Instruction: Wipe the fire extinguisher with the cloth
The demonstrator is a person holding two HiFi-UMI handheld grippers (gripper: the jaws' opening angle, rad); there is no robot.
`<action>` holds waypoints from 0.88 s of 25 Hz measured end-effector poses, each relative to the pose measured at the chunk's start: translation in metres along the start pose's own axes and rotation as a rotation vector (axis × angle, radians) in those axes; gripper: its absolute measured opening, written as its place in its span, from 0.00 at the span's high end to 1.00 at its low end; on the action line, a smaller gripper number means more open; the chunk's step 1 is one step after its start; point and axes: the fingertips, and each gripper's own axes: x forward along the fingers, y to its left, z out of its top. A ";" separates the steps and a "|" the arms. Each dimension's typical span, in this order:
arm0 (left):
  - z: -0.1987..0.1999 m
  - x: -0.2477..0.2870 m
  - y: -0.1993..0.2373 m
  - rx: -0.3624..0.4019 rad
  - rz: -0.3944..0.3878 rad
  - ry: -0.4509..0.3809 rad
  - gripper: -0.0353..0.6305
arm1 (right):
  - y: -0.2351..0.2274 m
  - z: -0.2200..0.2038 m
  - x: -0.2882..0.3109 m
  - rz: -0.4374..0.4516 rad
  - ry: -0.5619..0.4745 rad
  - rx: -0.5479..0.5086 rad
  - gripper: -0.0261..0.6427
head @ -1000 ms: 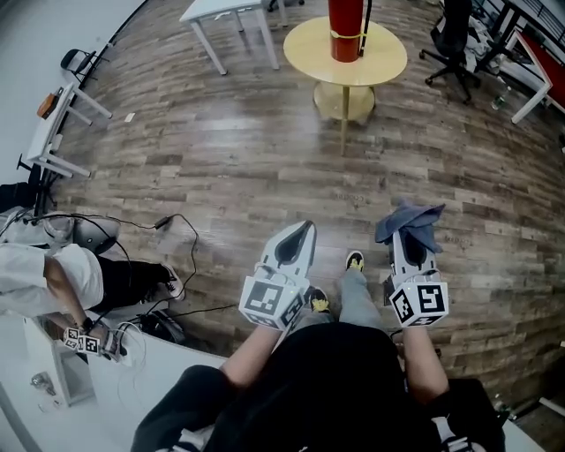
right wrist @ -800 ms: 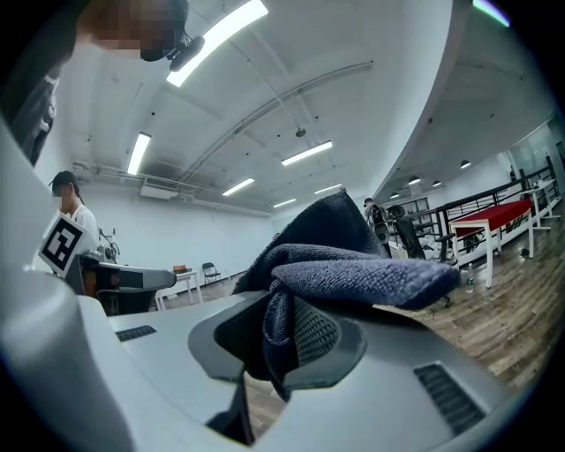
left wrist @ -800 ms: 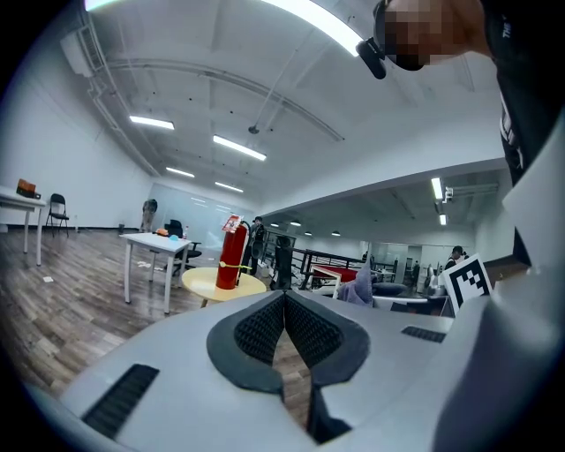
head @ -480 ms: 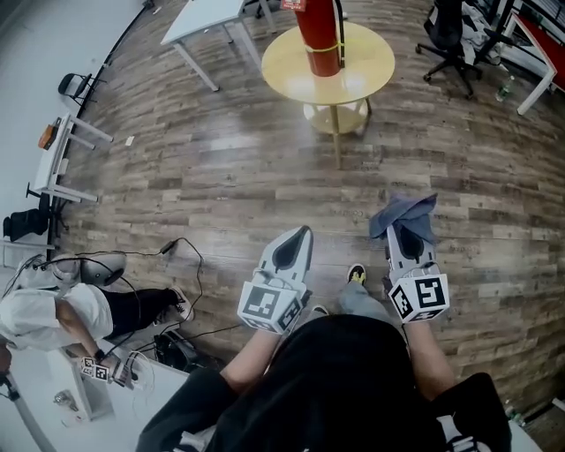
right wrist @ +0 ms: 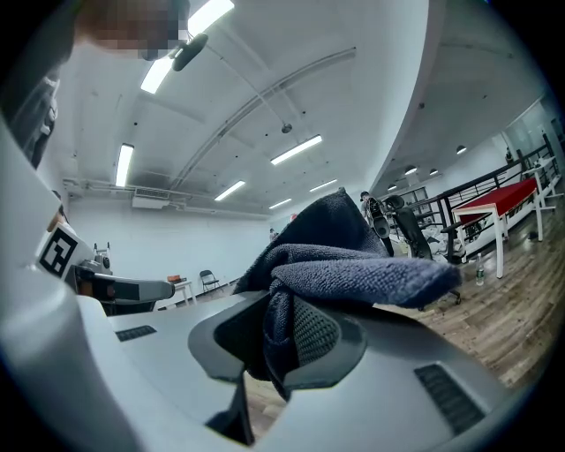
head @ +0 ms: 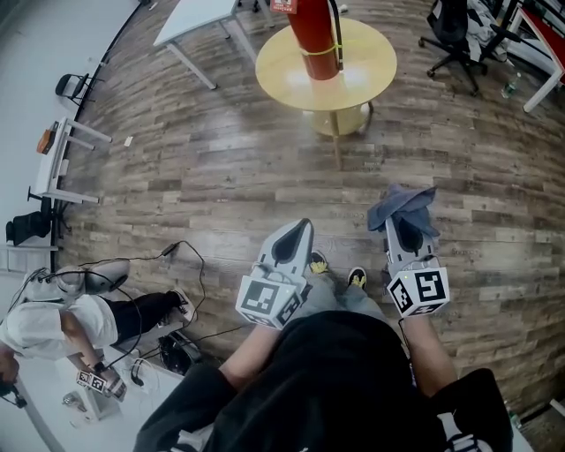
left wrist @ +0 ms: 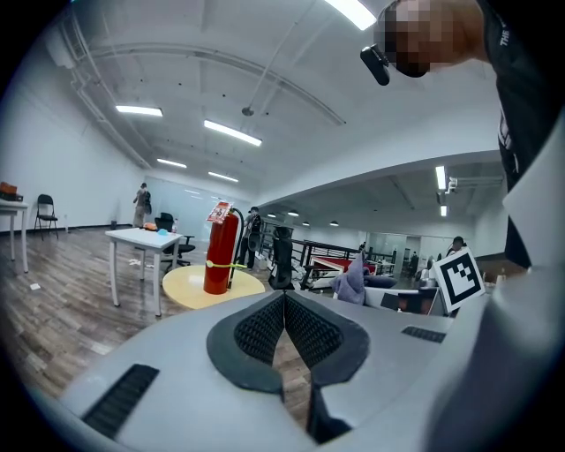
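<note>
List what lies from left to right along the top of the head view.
white table → fire extinguisher, standing on the round yellow table → black office chair

The cloth point(right wrist: 353, 265) looks soft, nubby terry; the fire extinguisher point(head: 313, 35) glossy red; the floor point(head: 221, 168) shiny wood planks.

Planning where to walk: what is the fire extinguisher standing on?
The extinguisher stands on a round yellow table, which has a pedestal base on the wood floor. The patch of tabletop beneath the extinguisher is covered.
</note>
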 end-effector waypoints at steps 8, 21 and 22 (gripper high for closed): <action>0.009 0.032 0.076 -0.019 -0.055 -0.008 0.91 | 0.022 -0.002 0.088 -0.012 0.037 -0.054 0.86; 0.030 0.069 0.184 -0.079 -0.045 -0.036 0.91 | 0.046 0.006 0.189 -0.046 0.069 -0.120 0.86; 0.032 0.076 0.185 -0.080 -0.048 -0.036 0.91 | 0.042 0.007 0.194 -0.051 0.070 -0.119 0.86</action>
